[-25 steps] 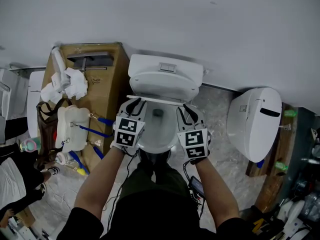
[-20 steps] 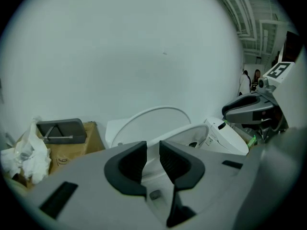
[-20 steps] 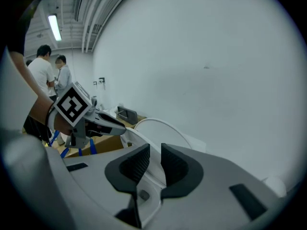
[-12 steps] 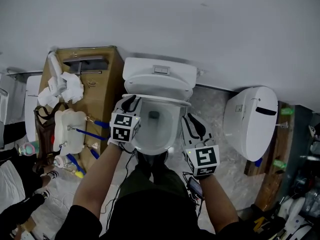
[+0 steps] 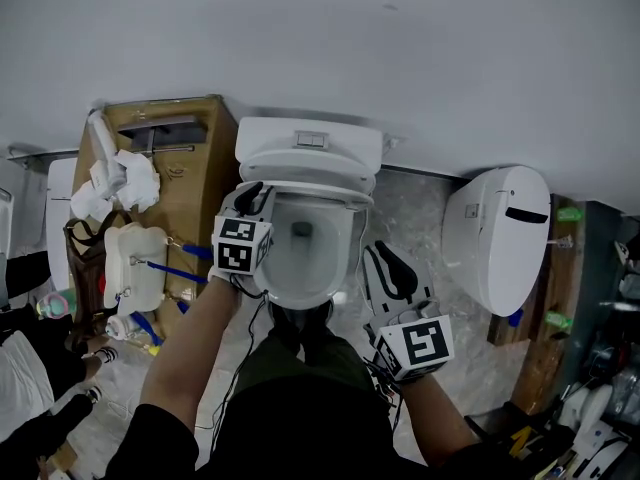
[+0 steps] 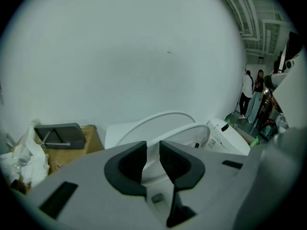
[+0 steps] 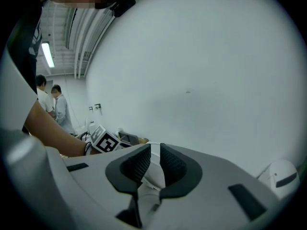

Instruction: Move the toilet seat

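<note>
The white toilet (image 5: pixel 300 258) stands in the middle of the head view, its seat (image 5: pixel 345 197) tipped up in front of the tank (image 5: pixel 310 133). My left gripper (image 5: pixel 252 196) is at the seat's left edge and shut on it. In the left gripper view the seat ring (image 6: pixel 192 128) runs away from the jaws of the left gripper (image 6: pixel 153 147), with the lid (image 6: pixel 158 116) behind. My right gripper (image 5: pixel 385 258) hangs to the right of the bowl, off the toilet. Its jaws have just been closing, and the right gripper (image 7: pixel 154 150) stands open by a narrow gap with nothing in it.
A cardboard box (image 5: pixel 190 168) with white bags (image 5: pixel 115 183) stands left of the toilet, with white jugs (image 5: pixel 135 263) on the floor beside it. A second white toilet (image 5: pixel 500 233) lies to the right. The wall is close behind. People (image 6: pixel 252 87) stand in the background.
My right gripper has left the bowl's right rim and drawn back toward the lower right, rising. The left gripper stays at the seat's left edge. The seat stands a little more upright.
</note>
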`<act>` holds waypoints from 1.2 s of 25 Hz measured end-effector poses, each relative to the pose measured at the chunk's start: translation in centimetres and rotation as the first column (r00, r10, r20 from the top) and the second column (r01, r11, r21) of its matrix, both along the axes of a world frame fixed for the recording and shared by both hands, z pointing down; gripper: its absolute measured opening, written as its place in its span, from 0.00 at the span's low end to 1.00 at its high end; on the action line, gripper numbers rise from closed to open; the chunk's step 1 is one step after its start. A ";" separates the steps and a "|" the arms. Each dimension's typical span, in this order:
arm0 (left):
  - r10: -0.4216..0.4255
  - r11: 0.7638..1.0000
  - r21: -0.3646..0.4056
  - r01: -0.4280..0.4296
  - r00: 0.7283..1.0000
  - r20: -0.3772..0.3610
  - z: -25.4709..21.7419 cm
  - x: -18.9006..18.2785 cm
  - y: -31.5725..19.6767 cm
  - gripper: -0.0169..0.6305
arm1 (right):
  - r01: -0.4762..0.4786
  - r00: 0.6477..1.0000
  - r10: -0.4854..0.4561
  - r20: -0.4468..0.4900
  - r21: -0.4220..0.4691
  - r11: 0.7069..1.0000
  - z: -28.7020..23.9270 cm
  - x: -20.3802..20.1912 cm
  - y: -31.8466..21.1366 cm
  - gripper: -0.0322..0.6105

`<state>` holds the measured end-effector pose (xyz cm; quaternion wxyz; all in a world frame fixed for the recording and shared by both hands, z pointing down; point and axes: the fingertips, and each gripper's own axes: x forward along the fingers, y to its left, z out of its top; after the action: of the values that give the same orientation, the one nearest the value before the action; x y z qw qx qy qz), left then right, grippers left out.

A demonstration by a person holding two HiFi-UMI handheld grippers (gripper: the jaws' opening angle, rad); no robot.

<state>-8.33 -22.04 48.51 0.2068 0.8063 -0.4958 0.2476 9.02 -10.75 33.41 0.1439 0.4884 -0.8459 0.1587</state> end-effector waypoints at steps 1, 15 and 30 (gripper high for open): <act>0.002 1.000 0.000 -0.002 1.000 0.003 0.0 0.0 -0.1 0.17 | 0.002 1.000 -0.002 0.003 0.005 1.000 -0.4 -0.1 0.1 0.17; 0.009 1.000 -0.004 -0.009 1.000 0.027 0.0 0.2 -2.0 0.17 | 0.028 0.999 -0.028 0.036 0.011 1.000 -2.1 -1.2 1.6 0.17; 0.005 1.000 0.004 -0.005 0.999 0.041 0.1 0.5 -3.4 0.17 | 0.024 0.999 -0.024 0.029 0.000 1.000 -1.5 -0.5 1.7 0.17</act>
<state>-7.78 -25.45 48.57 0.1943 0.8026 -0.4986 0.2637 8.48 -9.04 31.87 0.1336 0.4759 -0.8537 0.1642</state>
